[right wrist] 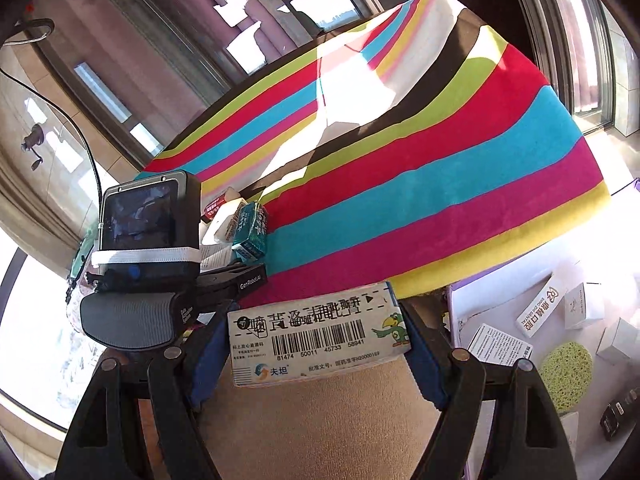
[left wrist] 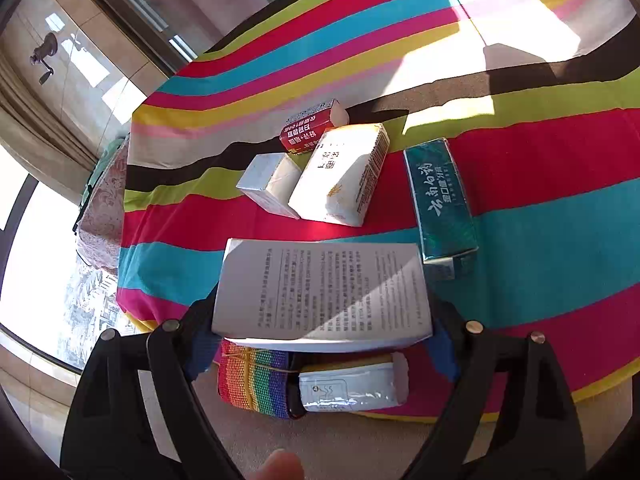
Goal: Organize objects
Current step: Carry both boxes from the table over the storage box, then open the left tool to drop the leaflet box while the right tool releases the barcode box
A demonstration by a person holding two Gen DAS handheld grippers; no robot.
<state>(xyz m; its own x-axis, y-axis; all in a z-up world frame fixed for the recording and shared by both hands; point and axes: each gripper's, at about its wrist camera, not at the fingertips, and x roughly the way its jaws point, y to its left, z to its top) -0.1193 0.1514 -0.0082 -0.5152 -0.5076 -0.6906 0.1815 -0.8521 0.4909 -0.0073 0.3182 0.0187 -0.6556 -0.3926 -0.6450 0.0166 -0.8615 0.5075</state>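
Note:
My left gripper [left wrist: 320, 340] is shut on a white box with printed text [left wrist: 322, 292], held above the near edge of the striped cloth. On the cloth beyond lie a green box [left wrist: 440, 200], a white packet [left wrist: 340, 172], a small silver-white box [left wrist: 268, 182] and a red box [left wrist: 310, 126]. Below the held box lie a rainbow strap [left wrist: 252, 380] and a silver-white packet [left wrist: 352, 386]. My right gripper [right wrist: 320, 348] is shut on a white barcode box with a parrot picture [right wrist: 316, 336], near the cloth's front edge. The left gripper's body and camera [right wrist: 148, 220] show at left in the right wrist view.
The striped cloth [right wrist: 440, 168] covers a table by large windows. To the right, a lower white surface [right wrist: 500, 300] holds small white boxes [right wrist: 540, 308], a leaflet [right wrist: 496, 346], a yellow sponge [right wrist: 566, 374] and a dark object [right wrist: 618, 416].

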